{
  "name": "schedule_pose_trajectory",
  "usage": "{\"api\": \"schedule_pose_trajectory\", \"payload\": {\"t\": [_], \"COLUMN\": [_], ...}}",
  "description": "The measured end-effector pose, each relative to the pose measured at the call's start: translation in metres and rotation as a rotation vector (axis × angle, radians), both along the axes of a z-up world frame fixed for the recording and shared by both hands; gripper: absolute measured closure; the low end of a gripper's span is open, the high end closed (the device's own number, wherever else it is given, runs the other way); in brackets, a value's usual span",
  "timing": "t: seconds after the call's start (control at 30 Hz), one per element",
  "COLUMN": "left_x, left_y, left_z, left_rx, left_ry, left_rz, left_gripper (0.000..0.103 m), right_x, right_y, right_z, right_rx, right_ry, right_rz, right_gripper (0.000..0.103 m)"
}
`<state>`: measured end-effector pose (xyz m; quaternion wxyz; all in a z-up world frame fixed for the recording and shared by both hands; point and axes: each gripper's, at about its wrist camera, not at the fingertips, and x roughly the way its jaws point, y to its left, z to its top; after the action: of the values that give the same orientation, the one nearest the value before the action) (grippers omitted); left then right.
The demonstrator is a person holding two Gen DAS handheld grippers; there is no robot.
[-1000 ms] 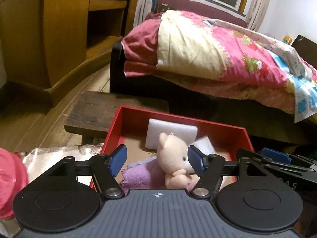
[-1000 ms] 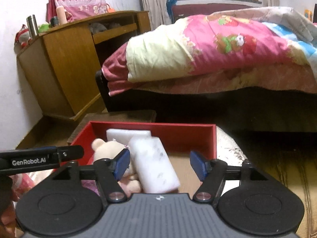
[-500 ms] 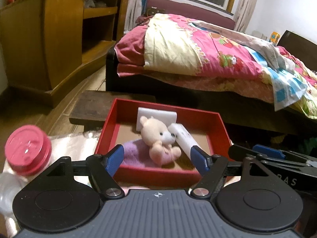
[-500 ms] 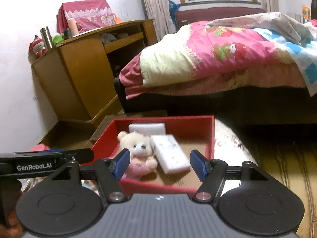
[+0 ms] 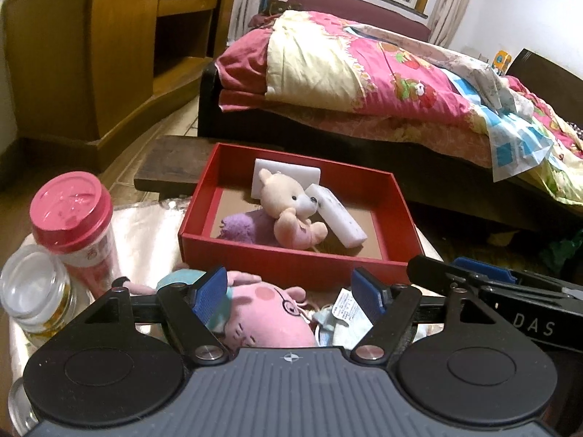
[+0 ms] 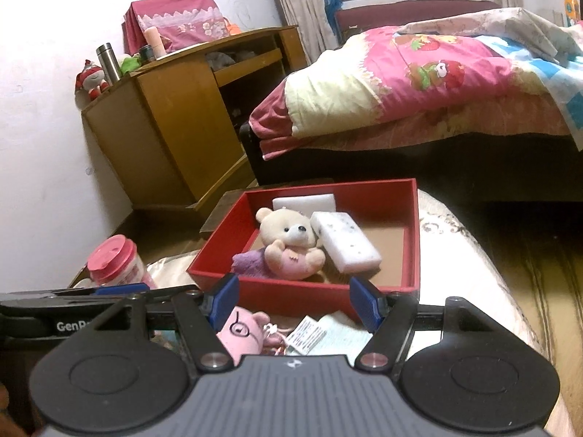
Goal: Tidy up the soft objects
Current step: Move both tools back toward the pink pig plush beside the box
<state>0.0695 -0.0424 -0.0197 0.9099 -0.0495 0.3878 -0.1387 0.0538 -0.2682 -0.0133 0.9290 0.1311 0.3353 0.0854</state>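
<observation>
A red box (image 5: 291, 260) (image 6: 413, 240) on the table holds a cream teddy bear (image 5: 288, 204) (image 6: 289, 242), a purple plush (image 5: 244, 225) (image 6: 251, 264) and two white sponges (image 5: 337, 218) (image 6: 344, 240). A pink plush pig (image 5: 266, 317) (image 6: 240, 333) and a pale cloth item with a label (image 5: 342, 313) (image 6: 320, 333) lie in front of the box. My left gripper (image 5: 289, 293) is open and empty above the pig. My right gripper (image 6: 293, 304) is open and empty above the pig and cloth.
A pink-lidded jar (image 5: 73, 222) (image 6: 113, 262) and a glass jar (image 5: 32, 295) stand at the left of the table. A bed with a pink quilt (image 5: 364, 80) lies behind. A wooden cabinet (image 5: 109, 47) stands at the back left.
Both grippers have pulled back and risen away from the box, both still open. The pink pig, the cloth item and the jars have come into view.
</observation>
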Motion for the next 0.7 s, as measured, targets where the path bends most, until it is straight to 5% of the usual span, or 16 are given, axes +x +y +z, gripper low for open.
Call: {"api": "schedule_pose_trajectory", "payload": {"t": [0.7], "left_x": [-0.042], "left_y": [0.005], "left_z": [0.001], "left_rx": [-0.021], "left_ry": [0.007], "left_rz": [-0.026], "left_gripper": [0.029], "right_x": [-0.056], "right_y": [-0.002], "right_z": [-0.001], "right_rx": [0.063], "right_ry": [0.025], "right_rz": [-0.010], "right_gripper": [0.060]}}
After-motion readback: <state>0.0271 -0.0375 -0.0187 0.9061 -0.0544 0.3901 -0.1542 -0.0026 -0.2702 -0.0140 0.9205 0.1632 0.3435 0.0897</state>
